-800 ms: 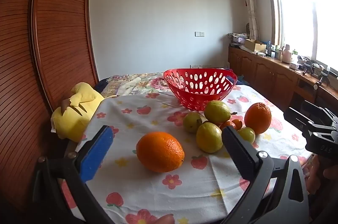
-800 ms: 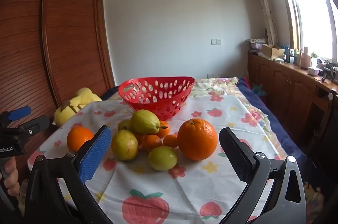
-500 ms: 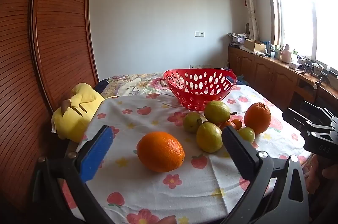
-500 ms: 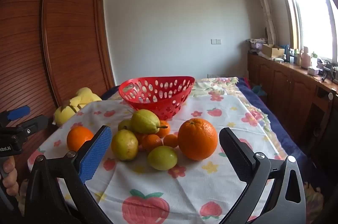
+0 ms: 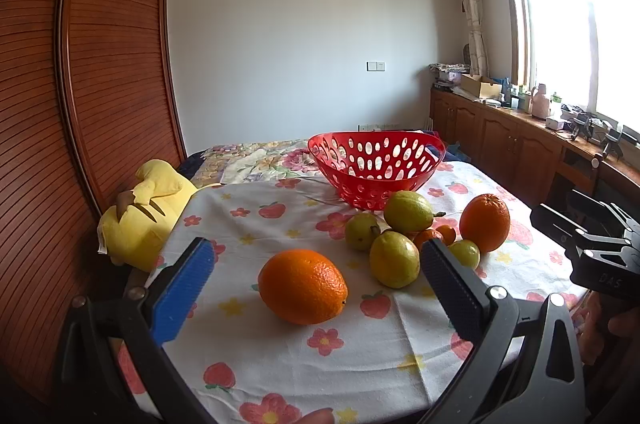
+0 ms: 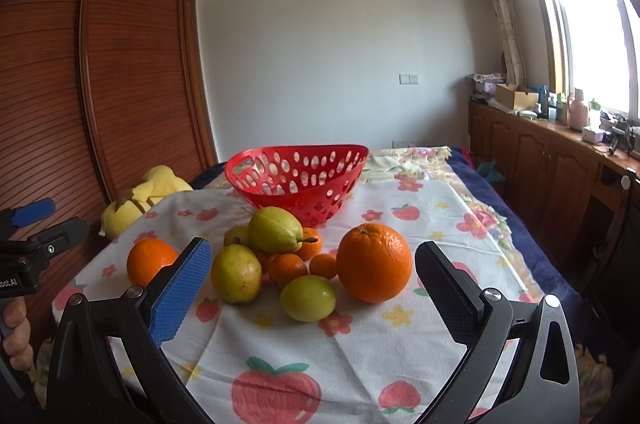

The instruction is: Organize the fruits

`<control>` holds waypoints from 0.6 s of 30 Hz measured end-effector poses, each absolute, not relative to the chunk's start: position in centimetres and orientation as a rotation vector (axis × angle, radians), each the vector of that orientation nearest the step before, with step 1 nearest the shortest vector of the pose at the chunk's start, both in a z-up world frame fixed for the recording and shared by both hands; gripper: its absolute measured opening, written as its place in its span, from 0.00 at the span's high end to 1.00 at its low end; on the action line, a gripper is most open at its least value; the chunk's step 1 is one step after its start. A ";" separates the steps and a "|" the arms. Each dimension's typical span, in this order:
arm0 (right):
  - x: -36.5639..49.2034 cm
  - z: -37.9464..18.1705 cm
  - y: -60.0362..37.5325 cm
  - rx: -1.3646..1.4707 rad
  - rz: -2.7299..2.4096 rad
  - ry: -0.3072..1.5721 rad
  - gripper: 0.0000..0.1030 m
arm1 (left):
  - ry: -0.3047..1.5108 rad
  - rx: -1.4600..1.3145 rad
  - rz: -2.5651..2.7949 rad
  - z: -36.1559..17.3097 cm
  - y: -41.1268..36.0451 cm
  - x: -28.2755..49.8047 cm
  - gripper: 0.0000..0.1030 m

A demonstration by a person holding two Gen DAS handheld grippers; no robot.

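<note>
A red perforated basket stands empty at the far side of the table. In front of it lie a big orange, a second big orange, pears, a green round fruit and small tangerines. My left gripper is open, its jaws either side of the near orange, short of it. My right gripper is open, just before the fruit pile.
The table wears a white cloth printed with strawberries and flowers. A yellow plush toy lies at the table's left edge by the wooden wardrobe. Wooden cabinets run along the right wall under the window.
The left wrist view has shifted very slightly; the near orange sits a touch further right in frame. Fruit and basket have not moved.
</note>
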State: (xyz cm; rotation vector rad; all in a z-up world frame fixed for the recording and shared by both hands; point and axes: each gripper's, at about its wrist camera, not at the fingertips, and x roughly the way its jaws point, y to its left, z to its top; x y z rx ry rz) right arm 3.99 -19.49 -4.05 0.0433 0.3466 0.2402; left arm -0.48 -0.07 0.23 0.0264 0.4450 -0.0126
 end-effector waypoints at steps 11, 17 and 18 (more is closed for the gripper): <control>3.8 -4.1 -19.5 0.043 0.241 0.347 0.00 | 0.441 0.029 -0.015 1.0 0.1 -1.0 0.00; 3.7 -4.0 -19.5 0.042 0.242 0.346 0.00 | 0.441 0.029 -0.015 1.0 0.0 -1.0 0.00; 3.7 -4.0 -19.5 0.043 0.241 0.345 0.00 | 0.440 0.030 -0.015 1.0 0.0 -1.0 0.00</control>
